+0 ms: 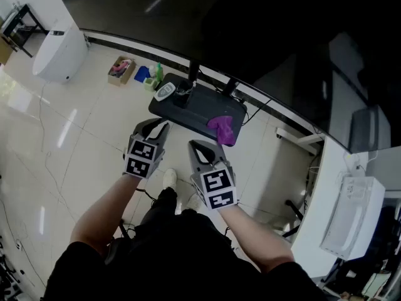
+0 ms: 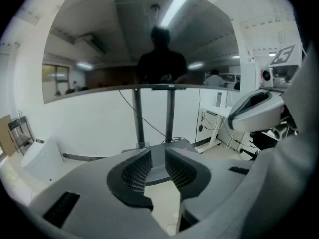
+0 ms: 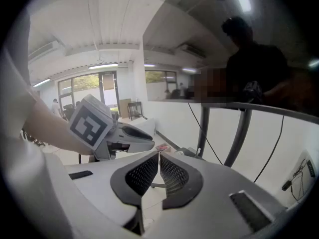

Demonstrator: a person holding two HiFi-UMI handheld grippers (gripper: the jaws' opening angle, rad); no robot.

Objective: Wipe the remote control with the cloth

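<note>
A white remote control (image 1: 164, 91) lies at the left end of a small dark table (image 1: 188, 115), beside a dark round object (image 1: 183, 93). A purple cloth (image 1: 222, 129) is bunched at the table's right front edge and hangs a little over it. My left gripper (image 1: 156, 127) (image 2: 158, 153) hovers short of the table's front edge. Its jaws stand apart with nothing between them. My right gripper (image 1: 202, 149) (image 3: 159, 158) is just below and left of the cloth, apart from it. Its pads are almost together and hold nothing.
A large dark screen (image 1: 250, 30) on two poles rises behind the table. On the floor at the left are a white appliance (image 1: 59, 55), a box of items (image 1: 121, 69) and blue and green things (image 1: 147, 75). A white desk (image 1: 338, 187) stands at the right.
</note>
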